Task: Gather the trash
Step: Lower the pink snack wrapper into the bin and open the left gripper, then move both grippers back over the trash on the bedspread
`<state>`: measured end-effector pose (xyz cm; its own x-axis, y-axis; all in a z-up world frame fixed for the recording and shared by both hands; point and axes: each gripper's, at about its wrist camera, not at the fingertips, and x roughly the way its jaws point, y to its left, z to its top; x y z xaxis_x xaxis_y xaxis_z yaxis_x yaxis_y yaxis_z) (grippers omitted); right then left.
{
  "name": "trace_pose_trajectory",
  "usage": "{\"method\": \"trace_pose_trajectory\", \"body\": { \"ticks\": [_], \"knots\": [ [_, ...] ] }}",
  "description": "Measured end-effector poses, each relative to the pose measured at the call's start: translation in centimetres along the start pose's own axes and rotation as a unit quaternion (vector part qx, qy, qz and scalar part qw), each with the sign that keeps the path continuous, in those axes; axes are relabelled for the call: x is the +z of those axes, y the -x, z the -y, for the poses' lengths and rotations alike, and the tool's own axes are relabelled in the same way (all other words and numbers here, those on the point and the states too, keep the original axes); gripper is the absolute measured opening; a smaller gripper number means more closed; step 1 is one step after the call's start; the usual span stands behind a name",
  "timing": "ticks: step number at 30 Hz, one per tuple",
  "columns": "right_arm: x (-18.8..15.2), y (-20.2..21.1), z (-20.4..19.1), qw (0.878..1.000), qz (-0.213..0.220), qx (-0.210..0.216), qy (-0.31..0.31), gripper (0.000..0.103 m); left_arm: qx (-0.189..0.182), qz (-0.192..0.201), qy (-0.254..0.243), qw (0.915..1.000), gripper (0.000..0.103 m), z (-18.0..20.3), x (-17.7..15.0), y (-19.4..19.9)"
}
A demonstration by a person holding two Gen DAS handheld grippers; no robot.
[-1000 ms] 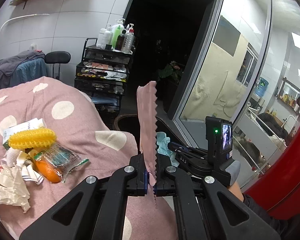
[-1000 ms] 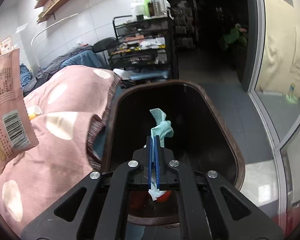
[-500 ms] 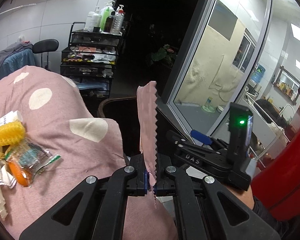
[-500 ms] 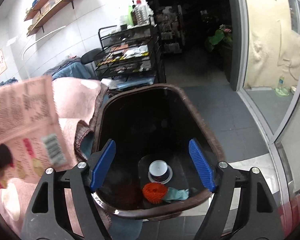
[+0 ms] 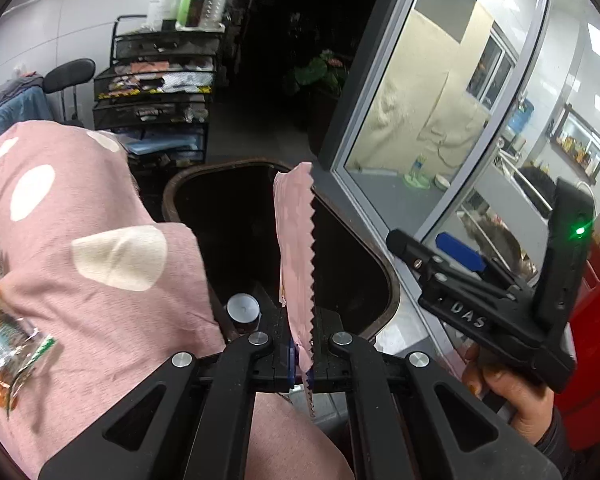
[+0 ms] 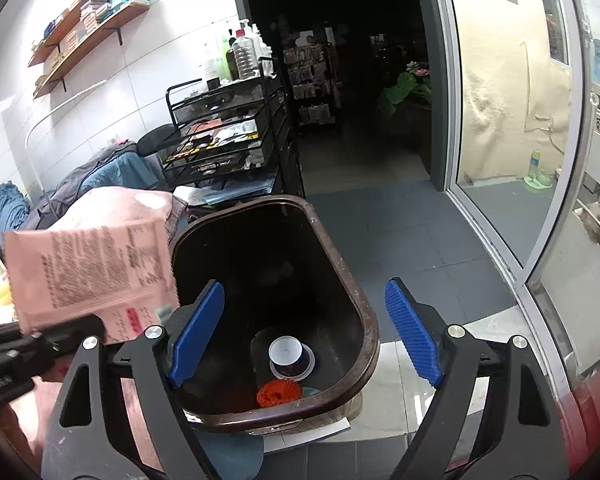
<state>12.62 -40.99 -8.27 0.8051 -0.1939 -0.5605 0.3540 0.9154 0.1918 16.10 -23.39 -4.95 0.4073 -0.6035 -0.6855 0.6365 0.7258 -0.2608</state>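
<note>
My left gripper (image 5: 302, 360) is shut on a pink snack wrapper (image 5: 296, 248) with a serrated edge, held upright over the rim of the brown trash bin (image 5: 384, 276). The wrapper also shows in the right wrist view (image 6: 92, 268), left of the bin (image 6: 370, 320). My right gripper (image 6: 306, 332) is open and empty above the bin, which holds a white cup (image 6: 286, 350), an orange scrubber (image 6: 278, 392) and a teal tissue (image 6: 312, 392). The right gripper (image 5: 436, 250) shows at the right of the left wrist view.
A pink polka-dot cover (image 5: 80, 240) lies left of the bin, with a clear snack packet (image 5: 8, 356) and other trash at its left edge. A black wire cart (image 6: 228, 136) with bottles stands behind. A glass door (image 6: 512, 120) is on the right.
My right gripper opened and the teal tissue dropped into the bin. My left gripper carried the pink wrapper rightward, from over the cover to over the bin.
</note>
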Motion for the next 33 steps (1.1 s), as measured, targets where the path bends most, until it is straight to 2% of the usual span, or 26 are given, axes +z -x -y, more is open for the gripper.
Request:
{"method": "trace_pose_trajectory", "body": {
  "ticks": [4, 6, 8, 9, 10, 13, 16, 24, 33],
  "knots": [
    [0.1, 0.1, 0.1, 1.000, 0.002, -0.003, -0.002, 0.084, -0.002, -0.021, -0.001, 0.9998, 0.004, 0.0, 0.1, -1.0],
    [0.2, 0.1, 0.2, 1.000, 0.003, -0.006, -0.002, 0.086, -0.001, -0.023, -0.004, 0.9997, 0.009, 0.1, 0.1, -1.2],
    [0.2, 0.2, 0.3, 1.000, 0.004, -0.008, -0.004, 0.087, 0.001, -0.022, -0.007, 0.9997, 0.029, 0.1, -0.1, -1.2],
    [0.2, 0.2, 0.4, 1.000, 0.005, -0.011, -0.005, 0.088, 0.005, -0.017, -0.008, 0.9998, 0.051, 0.1, -0.2, -1.0],
    [0.2, 0.2, 0.5, 1.000, 0.005, -0.013, -0.006, 0.089, 0.008, -0.009, -0.008, 0.9999, 0.067, 0.1, -0.3, -0.8],
    [0.3, 0.2, 0.8, 1.000, 0.004, -0.017, -0.012, 0.090, 0.008, 0.004, -0.012, 0.9999, 0.077, 0.2, -0.4, -0.1],
    [0.3, 0.1, 0.7, 1.000, 0.001, -0.017, -0.015, 0.091, 0.016, 0.015, -0.024, 0.9995, 0.084, 0.6, -0.4, 0.6],
    [0.2, 0.4, -0.5, 1.000, 0.004, -0.003, -0.007, 0.091, 0.044, 0.068, -0.049, 0.9955, 0.095, 1.5, -1.1, 4.2],
    [0.2, 1.8, -4.0, 0.999, 0.019, 0.039, 0.020, 0.095, 0.085, 0.141, -0.047, 0.9853, 0.097, 0.6, -2.6, 9.5]
  ]
}}
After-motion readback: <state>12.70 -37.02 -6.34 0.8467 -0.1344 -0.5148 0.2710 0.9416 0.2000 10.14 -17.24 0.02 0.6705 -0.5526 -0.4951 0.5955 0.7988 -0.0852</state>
